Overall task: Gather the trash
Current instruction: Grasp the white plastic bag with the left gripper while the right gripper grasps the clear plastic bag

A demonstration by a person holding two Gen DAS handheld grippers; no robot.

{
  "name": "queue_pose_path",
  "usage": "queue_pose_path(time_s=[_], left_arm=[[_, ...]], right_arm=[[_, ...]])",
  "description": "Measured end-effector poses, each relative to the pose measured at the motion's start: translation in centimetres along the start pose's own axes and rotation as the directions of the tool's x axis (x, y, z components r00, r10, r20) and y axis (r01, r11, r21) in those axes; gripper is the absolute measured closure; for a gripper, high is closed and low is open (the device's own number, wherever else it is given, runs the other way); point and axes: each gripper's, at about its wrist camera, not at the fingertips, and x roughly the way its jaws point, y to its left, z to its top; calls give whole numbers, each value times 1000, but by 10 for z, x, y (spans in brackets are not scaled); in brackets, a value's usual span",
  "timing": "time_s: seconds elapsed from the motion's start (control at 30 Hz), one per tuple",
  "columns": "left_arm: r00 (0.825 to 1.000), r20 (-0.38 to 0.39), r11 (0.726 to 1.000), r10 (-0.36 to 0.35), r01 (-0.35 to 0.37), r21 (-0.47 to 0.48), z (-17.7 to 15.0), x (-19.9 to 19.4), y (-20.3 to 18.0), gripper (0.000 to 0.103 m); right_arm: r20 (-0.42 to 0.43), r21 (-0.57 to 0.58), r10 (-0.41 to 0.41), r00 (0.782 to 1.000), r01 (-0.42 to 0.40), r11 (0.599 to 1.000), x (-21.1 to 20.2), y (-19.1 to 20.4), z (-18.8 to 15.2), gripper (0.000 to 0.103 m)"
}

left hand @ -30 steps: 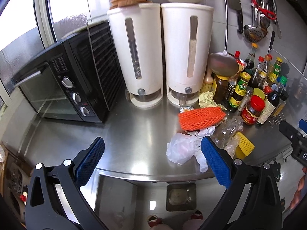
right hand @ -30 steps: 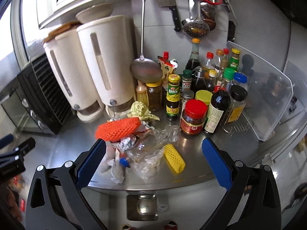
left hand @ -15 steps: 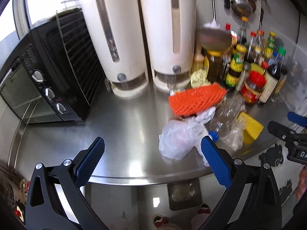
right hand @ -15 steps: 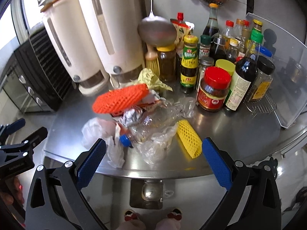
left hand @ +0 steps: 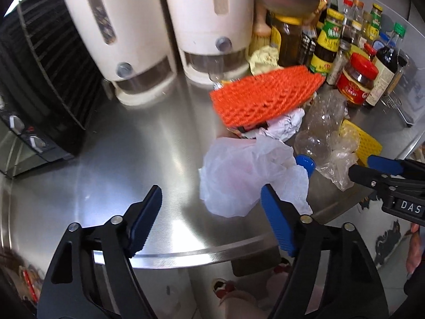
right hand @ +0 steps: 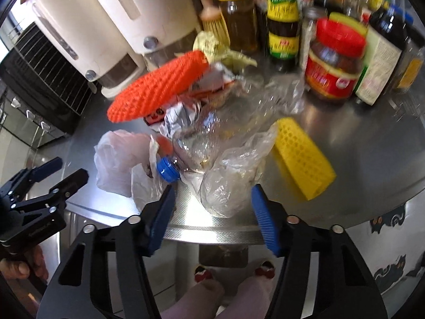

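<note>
A pile of trash lies on the steel counter: a white plastic bag, an orange foam net, crumpled foil, a crushed clear bottle with a blue cap, a clear plastic bag and a yellow foam net. My left gripper is open, its right finger beside the white bag. My right gripper is open, at the counter edge, straddling the clear plastic bag. Each gripper shows in the other's view.
Two white dispensers and a black toaster oven stand at the back left. Sauce bottles and jars crowd the back right. The counter's front edge lies just under my grippers, with the floor and feet below.
Both grippers have moved forward and down toward the trash pile. Their jaws have narrowed somewhat but remain open. The trash has not moved.
</note>
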Motion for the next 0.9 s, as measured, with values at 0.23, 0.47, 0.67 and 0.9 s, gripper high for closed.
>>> queue_pose_path(time_s=[0.23, 0.47, 0.67, 0.9], left_arm=[[997, -76, 999, -32, 35, 28, 5, 31, -10, 29], [988, -128, 996, -86, 87, 1, 7, 56, -6, 47], [981, -128, 990, -143, 140, -33, 8, 55, -5, 87], [991, -70, 992, -114, 110, -65, 10, 30, 4, 101]], right_arm=[[-62, 38, 33, 998, -30, 999, 24, -6, 0, 56], [-88, 22, 14, 996, -12, 1000, 35, -8, 3, 84], [-69, -21, -33, 997, 32, 999, 33, -7, 6, 95], [15, -60, -40, 999, 41, 997, 6, 3, 9, 97]])
